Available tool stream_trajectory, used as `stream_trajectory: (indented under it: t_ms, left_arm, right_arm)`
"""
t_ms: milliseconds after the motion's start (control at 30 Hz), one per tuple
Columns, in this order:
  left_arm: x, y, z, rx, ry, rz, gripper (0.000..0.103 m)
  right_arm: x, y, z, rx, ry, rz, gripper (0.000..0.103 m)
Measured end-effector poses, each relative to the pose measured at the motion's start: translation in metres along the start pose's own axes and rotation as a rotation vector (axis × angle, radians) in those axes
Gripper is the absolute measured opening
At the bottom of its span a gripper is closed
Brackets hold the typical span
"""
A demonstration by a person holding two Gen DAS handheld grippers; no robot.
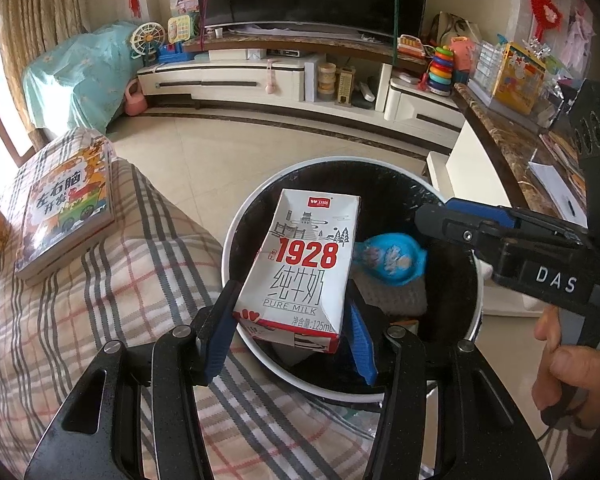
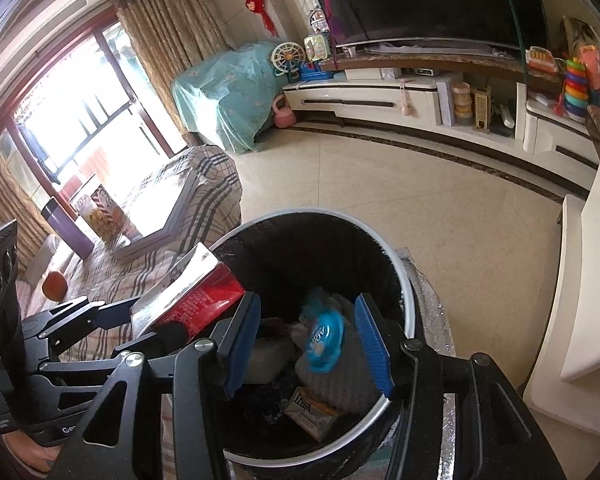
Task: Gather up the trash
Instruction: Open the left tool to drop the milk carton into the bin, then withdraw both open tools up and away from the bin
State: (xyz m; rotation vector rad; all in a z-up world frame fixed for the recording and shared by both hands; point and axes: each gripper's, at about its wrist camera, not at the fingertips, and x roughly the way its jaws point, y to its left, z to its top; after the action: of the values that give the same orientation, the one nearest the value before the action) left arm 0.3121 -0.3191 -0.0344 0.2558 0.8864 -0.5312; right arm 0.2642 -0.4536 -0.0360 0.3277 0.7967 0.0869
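Note:
My left gripper point(image 1: 288, 334) is shut on a white and red "1928" milk carton point(image 1: 304, 268) and holds it over the near rim of a round black trash bin point(image 1: 236, 216). The carton also shows in the right wrist view point(image 2: 188, 292), with the left gripper point(image 2: 100, 320) behind it. My right gripper point(image 2: 306, 344) is open and empty above the bin point(image 2: 404, 280); in the left wrist view it point(image 1: 432, 220) reaches in from the right. Inside the bin lie a blue wrapper point(image 1: 392, 258), also seen in the right wrist view point(image 2: 322, 340), grey crumpled trash point(image 2: 340, 376) and a small box point(image 2: 312, 412).
A plaid-covered table point(image 1: 80, 320) stands left of the bin with a picture book point(image 1: 66, 204), a snack box point(image 2: 100, 208), a purple cup point(image 2: 66, 224) and an orange ball point(image 2: 54, 286). A TV cabinet point(image 1: 228, 80) runs along the far wall, a marble counter point(image 1: 512, 148) to the right.

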Motion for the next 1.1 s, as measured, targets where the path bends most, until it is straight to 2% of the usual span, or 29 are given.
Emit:
stream_trajectory:
  t_ms: [33, 133, 233, 300, 433, 500, 567, 633, 867, 1100]
  left_arm:
    - [-0.002, 0.000, -0.001, 0.001, -0.007, 0.003, 0.052]
    - [-0.009, 0.003, -0.005, -0.014, -0.026, 0.009, 0.071]
    - [-0.016, 0.007, -0.011, -0.026, -0.037, 0.005, 0.071]
    - [-0.024, 0.012, -0.020, -0.047, -0.048, 0.012, 0.071]
    - [-0.045, 0.022, -0.048, -0.117, -0.074, -0.010, 0.071]
    - [-0.057, 0.028, -0.066, -0.152, -0.094, -0.008, 0.072]
    - [-0.071, 0.034, -0.086, -0.192, -0.108, -0.010, 0.074]
    - [-0.085, 0.039, -0.101, -0.225, -0.129, -0.004, 0.077]
    - [-0.133, 0.054, -0.150, -0.288, -0.218, 0.046, 0.088]
    - [-0.178, 0.052, -0.187, -0.282, -0.331, 0.149, 0.097]
  right_arm:
    - [-0.003, -0.001, 0.000, 0.004, -0.007, -0.002, 0.051]
    - [-0.014, -0.002, -0.002, 0.021, -0.034, 0.004, 0.055]
    - [-0.030, -0.004, -0.008, 0.051, -0.074, 0.012, 0.073]
    - [-0.042, -0.003, -0.015, 0.075, -0.096, 0.020, 0.075]
    - [-0.061, 0.001, -0.030, 0.114, -0.130, 0.038, 0.088]
    - [-0.068, 0.008, -0.040, 0.117, -0.141, 0.044, 0.089]
    - [-0.075, 0.018, -0.052, 0.121, -0.146, 0.053, 0.092]
    - [-0.078, 0.024, -0.062, 0.133, -0.140, 0.055, 0.100]
    - [-0.095, 0.061, -0.104, 0.121, -0.169, 0.058, 0.101]
    - [-0.130, 0.099, -0.137, 0.017, -0.340, -0.065, 0.103]
